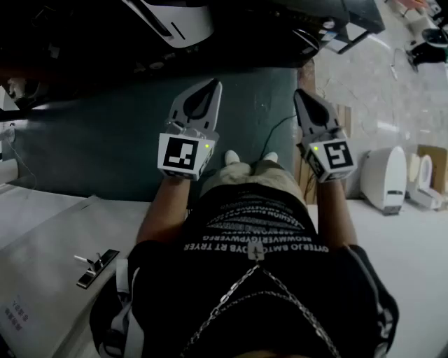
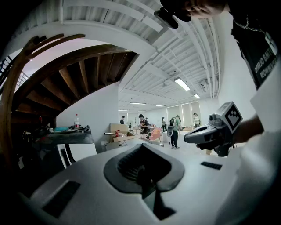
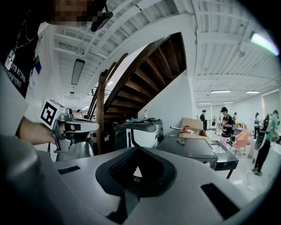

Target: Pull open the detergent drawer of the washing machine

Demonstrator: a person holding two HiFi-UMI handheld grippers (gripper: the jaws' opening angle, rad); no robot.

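Detergent drawer: it cannot be picked out in any of the three views, so neither its place nor its look can be told. One white rounded body with a black stripe (image 1: 175, 21) lies at the top centre of the head view, beyond a dark green surface (image 1: 91, 140); whether it is the washing machine cannot be told.

Two grippers, one marker cube each.
- Left gripper (image 1: 212, 84), centre-left of the head view, cube (image 1: 183, 155) below it: jaws pressed together, nothing between them.
- Right gripper (image 1: 301, 93), centre-right, cube (image 1: 334, 157) below it: jaws likewise drawn into one point, nothing held.

The two sit side by side and apart, tips toward the top of the frame.

Two white shoe tips (image 1: 232, 157) show between the cubes. One metal latch-like piece (image 1: 94, 268) lies on a pale sheet at lower left. Two white rounded fixtures (image 1: 385, 178) stand at the right edge.

Left gripper view — one curved wooden staircase (image 2: 74, 66) at upper left, one bottle (image 2: 77, 121) upright on a dark top at mid-left, and at least four people (image 2: 175, 131) standing well off at centre.
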